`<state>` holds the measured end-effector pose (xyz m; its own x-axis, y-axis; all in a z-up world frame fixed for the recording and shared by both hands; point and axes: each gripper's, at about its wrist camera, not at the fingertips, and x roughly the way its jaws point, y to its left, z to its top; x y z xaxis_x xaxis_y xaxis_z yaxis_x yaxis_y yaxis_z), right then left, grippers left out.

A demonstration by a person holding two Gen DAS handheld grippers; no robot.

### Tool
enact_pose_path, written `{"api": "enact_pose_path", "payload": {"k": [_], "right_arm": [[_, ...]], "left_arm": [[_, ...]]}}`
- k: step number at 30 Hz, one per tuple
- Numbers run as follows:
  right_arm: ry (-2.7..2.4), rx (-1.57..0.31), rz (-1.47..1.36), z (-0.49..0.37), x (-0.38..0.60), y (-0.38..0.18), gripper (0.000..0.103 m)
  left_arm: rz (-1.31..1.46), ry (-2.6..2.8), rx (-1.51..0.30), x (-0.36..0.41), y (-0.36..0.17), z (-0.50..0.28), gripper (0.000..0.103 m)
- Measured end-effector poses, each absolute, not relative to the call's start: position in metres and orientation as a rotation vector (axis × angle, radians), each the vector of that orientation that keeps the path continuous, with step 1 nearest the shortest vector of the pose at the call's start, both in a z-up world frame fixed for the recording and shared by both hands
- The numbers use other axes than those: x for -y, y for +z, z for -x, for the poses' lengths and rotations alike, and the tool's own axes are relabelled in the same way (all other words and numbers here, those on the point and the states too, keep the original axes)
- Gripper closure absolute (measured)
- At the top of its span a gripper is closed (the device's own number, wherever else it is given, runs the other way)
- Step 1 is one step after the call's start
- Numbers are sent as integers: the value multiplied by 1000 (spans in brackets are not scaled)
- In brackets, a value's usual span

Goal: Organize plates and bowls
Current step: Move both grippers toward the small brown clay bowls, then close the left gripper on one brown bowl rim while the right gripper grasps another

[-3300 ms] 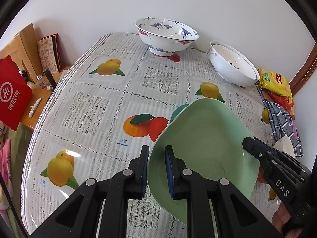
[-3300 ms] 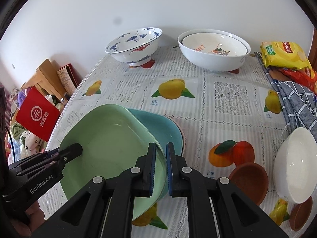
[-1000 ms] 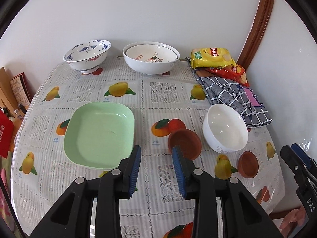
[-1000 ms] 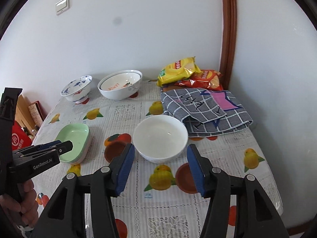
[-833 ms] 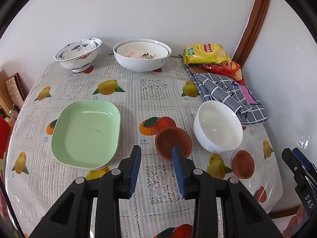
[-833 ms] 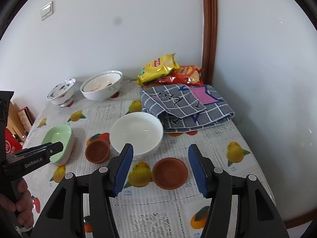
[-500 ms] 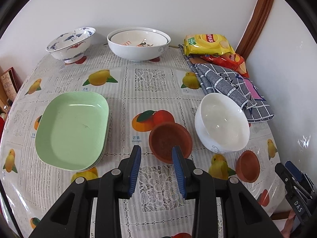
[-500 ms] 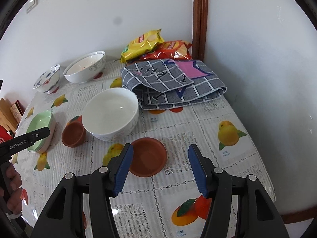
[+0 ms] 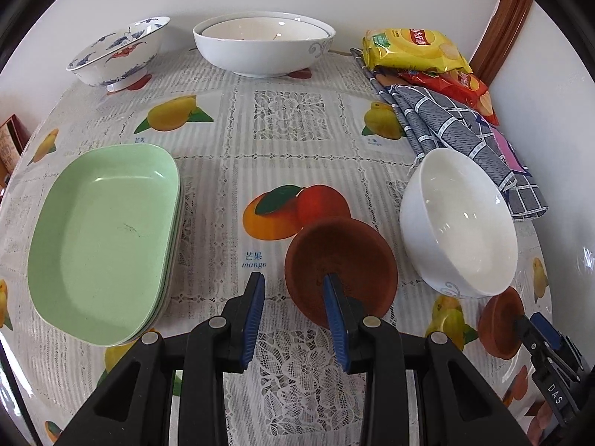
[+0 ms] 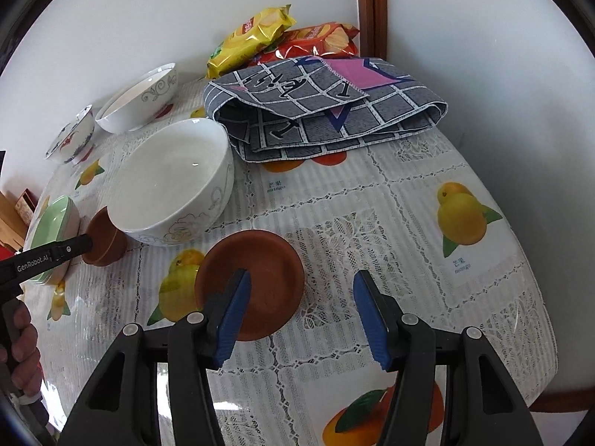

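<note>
Table [image 9: 290, 130]: covered by a lace-pattern cloth with fruit prints under clear plastic, pushed into a corner of white walls; brown wood trim [image 10: 370, 7] runs up the corner.
Left gripper [image 9: 293, 286]: released, jaws spread, empty. Its right finger overlaps the near rim of the brown dish [image 9: 340, 264]; contact can't be confirmed.
Right gripper [image 10: 301, 282]: released, jaws wide apart, empty. Its left finger sits over the near rim of the second brown dish [image 10: 256, 275]; contact unclear.
Green plate [image 9: 100, 238]: on top of a stack at table left, at least one more plate rim showing beneath.
White bowl [image 9: 459, 219]: upright, between the two brown dishes, just beside the folded cloth.
Large white bowls [image 9: 264, 42]: nested, at the back by the wall.
Blue-patterned bowl [image 9: 119, 50]: back left, next to the nested pair.
Checked cloth [image 10: 327, 107]: grey-blue, folded, right rear of table, pink patch on top.
Snack bags [image 9: 412, 48]: a yellow one on a red one, in the corner behind the cloth.
Left of table: a brown box-like item [image 9: 11, 141] past the edge, mostly cut off.
Hand [image 10: 18, 345]: holding the left gripper's handle, seen at the edge of the right wrist view.
</note>
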<state>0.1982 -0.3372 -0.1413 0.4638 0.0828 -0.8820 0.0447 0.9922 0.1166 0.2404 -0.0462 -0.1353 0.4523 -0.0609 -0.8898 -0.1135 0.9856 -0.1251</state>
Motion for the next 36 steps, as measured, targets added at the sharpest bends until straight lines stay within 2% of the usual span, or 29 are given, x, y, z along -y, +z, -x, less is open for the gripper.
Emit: {"api": "enact_pose_path", "payload": {"k": [4,6,9,14,16,18,20,23,25,26,30,36], "right_arm": [[23,-1110,-135,-206,337,-154,48],[28,-1122,-142,-209,336,-159,56],[36,-1135,-141,-213,333,-165,61],[32,-1127,-121,-217,331,-167,64],[34,-1124,-121,-220,331,-168,68],[48,-1120,-118,-221,329,-167,79],[56,-1118,-118,-222,327,-167,83],[56,-1113,-116,-223,324,-165,87],[61,-1114,-137,-222,325,-164,91],[64,-1114,-142,-221,325,-163,92],[57,-1105,-137,-218,322,-160,93],[62,-1086,-158,-212,319,-152,94]], "left_arm": [[186,27,-1120,47,-144,-249,72],[192,22,-1128,46,-149,-253,72],[199,24,-1129,45,-155,-258,72],[202,15,-1103,46,-156,-263,72],[196,11,-1102,47,-157,-264,72],[187,7,-1102,49,-156,-265,72],[184,3,-1102,49,-156,-265,72],[176,-4,-1102,50,-156,-265,76],[188,-13,-1105,48,-156,-264,83],[195,-15,-1106,47,-156,-263,84],[194,-21,-1103,46,-153,-258,92],[174,-37,-1073,46,-143,-247,94]]}}
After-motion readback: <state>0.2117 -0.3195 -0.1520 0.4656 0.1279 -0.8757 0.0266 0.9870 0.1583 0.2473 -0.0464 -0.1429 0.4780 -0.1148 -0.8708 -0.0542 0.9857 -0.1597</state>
